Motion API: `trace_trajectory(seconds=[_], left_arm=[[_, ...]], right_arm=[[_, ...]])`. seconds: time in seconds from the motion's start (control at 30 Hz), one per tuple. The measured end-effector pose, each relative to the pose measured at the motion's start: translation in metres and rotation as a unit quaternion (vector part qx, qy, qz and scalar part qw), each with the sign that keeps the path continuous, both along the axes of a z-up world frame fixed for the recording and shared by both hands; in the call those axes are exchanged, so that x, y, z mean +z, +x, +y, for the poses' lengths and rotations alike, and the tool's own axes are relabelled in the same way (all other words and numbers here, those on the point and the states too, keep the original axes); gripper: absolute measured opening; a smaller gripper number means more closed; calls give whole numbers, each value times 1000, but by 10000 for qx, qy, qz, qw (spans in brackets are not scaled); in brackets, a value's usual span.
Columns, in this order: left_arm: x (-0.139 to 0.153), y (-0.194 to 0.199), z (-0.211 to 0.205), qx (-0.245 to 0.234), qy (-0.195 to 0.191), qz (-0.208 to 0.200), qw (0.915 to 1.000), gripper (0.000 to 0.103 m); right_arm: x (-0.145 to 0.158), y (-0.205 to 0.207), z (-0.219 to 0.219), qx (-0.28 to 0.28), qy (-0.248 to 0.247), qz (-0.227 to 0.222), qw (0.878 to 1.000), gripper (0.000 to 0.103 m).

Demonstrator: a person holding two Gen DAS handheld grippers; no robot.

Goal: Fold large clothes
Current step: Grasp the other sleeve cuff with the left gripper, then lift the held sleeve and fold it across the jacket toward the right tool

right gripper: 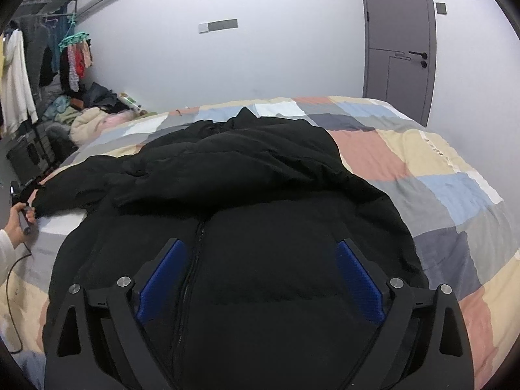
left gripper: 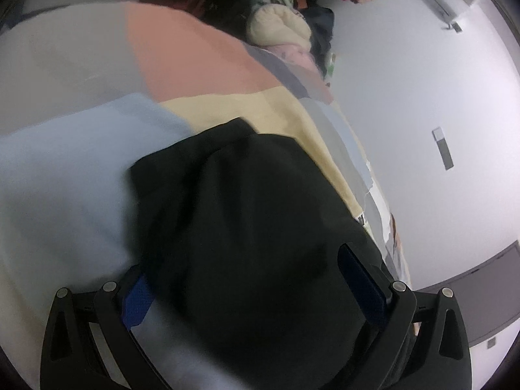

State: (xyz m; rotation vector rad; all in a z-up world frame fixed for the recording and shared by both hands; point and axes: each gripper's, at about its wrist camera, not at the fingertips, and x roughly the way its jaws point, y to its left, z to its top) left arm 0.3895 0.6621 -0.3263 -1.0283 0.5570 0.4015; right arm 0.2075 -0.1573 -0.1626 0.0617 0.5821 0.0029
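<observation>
The black jacket [right gripper: 227, 195] lies spread on the patchwork bed [right gripper: 438, 195], zip up, ready for folding. The right tool [right gripper: 261, 276] hovers agape at its hem, 6 o'clock; the left tool [left gripper: 247, 279], likewise spread wide, straddles a sleeve at 9 o'clock

Matt black puffy cloth jacket [right gripper: 260, 178], soft checked cotton-look quilt [right gripper: 422, 175], textured blue gripper pads [right gripper: 360, 279]

A black puffer jacket [right gripper: 247, 195] lies spread front-up, zipped, one sleeve folded across its chest.
</observation>
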Motion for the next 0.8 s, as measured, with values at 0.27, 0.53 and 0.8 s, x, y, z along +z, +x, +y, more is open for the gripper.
trace_trajectory(seconds=[0.27,0.53,0.8], left_arm=[[11,17,-8,-237,-81,-200,9995,28],[86,-4,-34,-208,639,-206,9975,7],[174,-35,-77,-327,1440,-298,9886,4]], right_arm=[[-2,5,1,1,-66,63,10000,95],[4,0,-4,-27,-124,-71,9999,95],[14,-6,-4,218,-193,-372,9989,95]])
